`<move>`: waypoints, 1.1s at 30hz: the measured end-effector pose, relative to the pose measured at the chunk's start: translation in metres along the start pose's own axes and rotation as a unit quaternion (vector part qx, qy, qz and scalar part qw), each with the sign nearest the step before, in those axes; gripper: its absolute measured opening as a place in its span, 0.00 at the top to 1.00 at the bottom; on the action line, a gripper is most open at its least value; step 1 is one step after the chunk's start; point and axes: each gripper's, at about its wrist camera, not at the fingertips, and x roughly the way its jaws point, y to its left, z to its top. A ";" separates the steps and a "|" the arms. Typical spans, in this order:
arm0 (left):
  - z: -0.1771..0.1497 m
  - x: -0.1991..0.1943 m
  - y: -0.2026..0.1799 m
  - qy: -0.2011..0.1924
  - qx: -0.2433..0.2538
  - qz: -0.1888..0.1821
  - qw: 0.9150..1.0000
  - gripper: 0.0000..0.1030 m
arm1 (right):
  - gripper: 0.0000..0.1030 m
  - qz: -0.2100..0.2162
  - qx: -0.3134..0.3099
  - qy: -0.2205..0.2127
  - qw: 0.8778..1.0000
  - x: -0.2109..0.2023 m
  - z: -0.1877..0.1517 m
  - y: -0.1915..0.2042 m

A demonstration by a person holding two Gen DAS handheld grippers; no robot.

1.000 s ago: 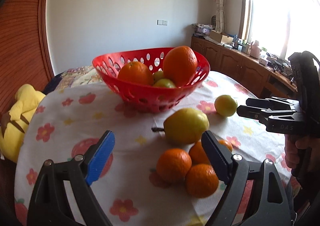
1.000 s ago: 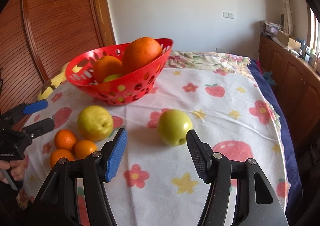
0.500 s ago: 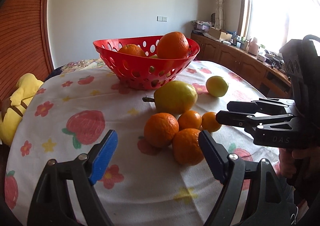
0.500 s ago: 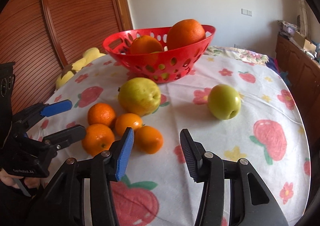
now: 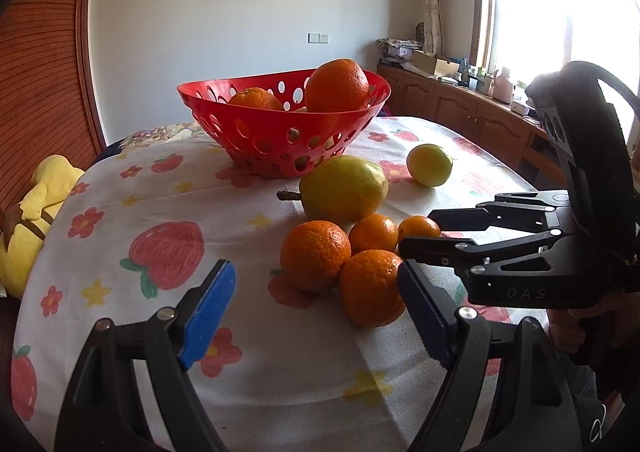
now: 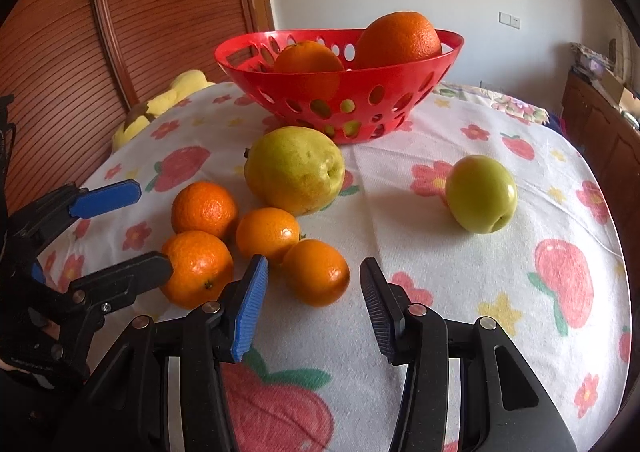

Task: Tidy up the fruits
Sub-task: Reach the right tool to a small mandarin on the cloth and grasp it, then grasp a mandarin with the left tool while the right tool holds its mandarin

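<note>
Several small oranges [image 6: 204, 208] lie clustered on the flowered tablecloth [image 6: 460, 252], with a yellow-green pear [image 6: 294, 168] behind them and a green apple [image 6: 482, 194] to the right. A red perforated basket [image 5: 280, 132] further back holds two large oranges [image 5: 338, 84]. My right gripper [image 6: 314, 260] is closing its jaws around the nearest small orange [image 6: 316, 272]; its pads stand clear of it. My left gripper [image 5: 316, 266] is open, low over the cloth, with two oranges [image 5: 372, 288] just ahead of its fingertips. In the left wrist view the right gripper [image 5: 416, 232] straddles a small orange [image 5: 418, 228].
A yellow plush toy [image 5: 36, 212] sits off the table's left edge. Wooden cabinets [image 5: 460, 104] with clutter run under a bright window at the right. A slatted wooden door [image 6: 140, 32] stands behind the table. A hand [image 5: 568, 332] grips the right tool.
Both grippers have sunk and come closer to the cluster of small oranges. The right one swung from the green apple to the oranges, and its jaws narrowed.
</note>
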 end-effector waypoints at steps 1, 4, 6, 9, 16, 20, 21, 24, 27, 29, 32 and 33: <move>0.000 0.000 0.000 0.000 -0.001 -0.001 1.000 0.19 | 0.63 -0.001 -0.002 0.002 1.000 0.002 0.000 0.000; -0.001 0.000 0.001 0.000 -0.003 -0.002 1.000 0.19 | 0.66 0.002 -0.005 0.007 1.000 0.002 -0.002 0.000; -0.001 0.000 0.002 0.000 -0.005 -0.003 1.000 0.19 | 0.67 0.000 -0.005 0.003 1.000 -0.002 -0.005 -0.002; -0.001 0.001 0.002 0.001 -0.004 -0.004 1.000 0.19 | 0.67 -0.013 -0.006 -0.006 1.000 -0.011 -0.009 -0.005; -0.002 0.000 0.000 0.003 -0.003 -0.006 1.000 0.21 | 0.67 -0.022 0.004 -0.015 1.000 -0.019 -0.015 -0.017; -0.001 0.001 -0.003 0.010 -0.009 -0.018 1.000 0.34 | 0.67 -0.026 -0.002 -0.021 0.999 -0.019 -0.016 -0.012; -0.001 0.001 -0.005 0.014 -0.009 -0.021 1.000 0.36 | 0.67 -0.025 -0.002 -0.022 0.999 -0.019 -0.017 -0.012; 0.002 0.005 -0.013 0.025 -0.005 -0.026 0.999 0.37 | 0.67 -0.021 0.004 -0.024 0.999 -0.019 -0.018 -0.014; 0.003 0.009 -0.018 0.033 -0.005 -0.033 0.999 0.38 | 0.67 -0.020 0.008 -0.027 0.999 -0.020 -0.019 -0.016; 0.003 0.014 -0.021 0.042 -0.005 -0.040 0.998 0.37 | 0.67 -0.022 0.005 -0.028 0.999 -0.020 -0.019 -0.015; 0.004 0.015 -0.029 0.043 0.008 -0.033 0.999 0.38 | 0.67 -0.025 0.003 -0.031 0.999 -0.020 -0.019 -0.014; 0.004 0.014 -0.030 0.043 0.010 -0.033 0.998 0.38 | 0.67 -0.025 0.003 -0.031 0.999 -0.020 -0.019 -0.014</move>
